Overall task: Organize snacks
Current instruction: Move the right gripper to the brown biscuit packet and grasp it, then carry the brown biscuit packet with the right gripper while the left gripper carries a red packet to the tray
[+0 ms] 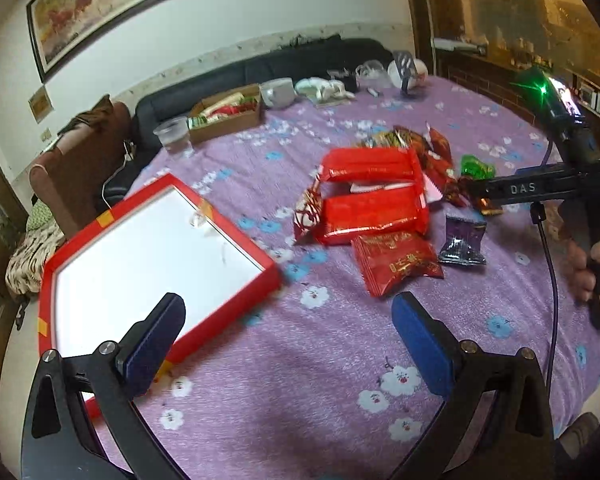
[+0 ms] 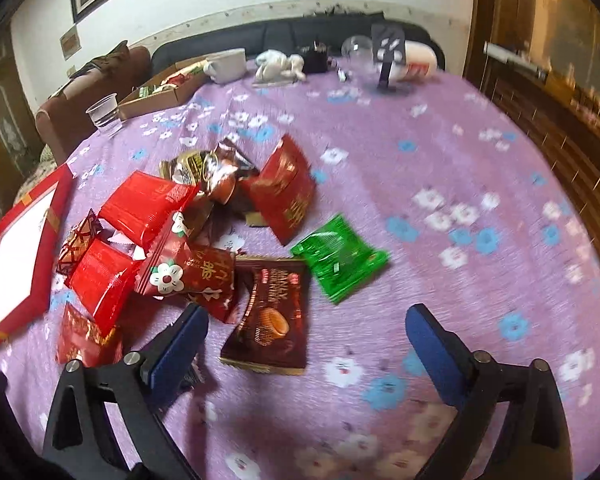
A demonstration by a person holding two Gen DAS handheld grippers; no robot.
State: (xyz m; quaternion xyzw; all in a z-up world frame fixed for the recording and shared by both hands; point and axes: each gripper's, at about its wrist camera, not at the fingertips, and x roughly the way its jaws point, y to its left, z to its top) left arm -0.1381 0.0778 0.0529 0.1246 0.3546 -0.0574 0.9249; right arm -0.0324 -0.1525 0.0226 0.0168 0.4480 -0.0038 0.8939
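Note:
A pile of snack packets (image 1: 374, 196) lies on the purple flowered tablecloth (image 1: 300, 380): long red packs, a red packet with gold print (image 1: 396, 262), a silver-purple packet (image 1: 462, 240). The right wrist view shows the same pile (image 2: 168, 216), with a brown cookie packet (image 2: 270, 316) and a green packet (image 2: 340, 258) nearest. An empty red box with a white floor (image 1: 148, 256) sits left; its rim shows in the right wrist view (image 2: 40, 264). My left gripper (image 1: 288, 344) is open and empty above the cloth beside the box. My right gripper (image 2: 306, 356) is open and empty just short of the brown packet.
At the table's far side stand a cardboard box of items (image 1: 226, 114), a clear plastic cup (image 1: 174, 136), a white bowl (image 1: 278, 92), a white cloth (image 1: 324, 88) and a phone stand (image 1: 404, 72). A dark sofa (image 1: 260, 68) lies beyond. The right hand-held device (image 1: 548, 188) reaches in from the right.

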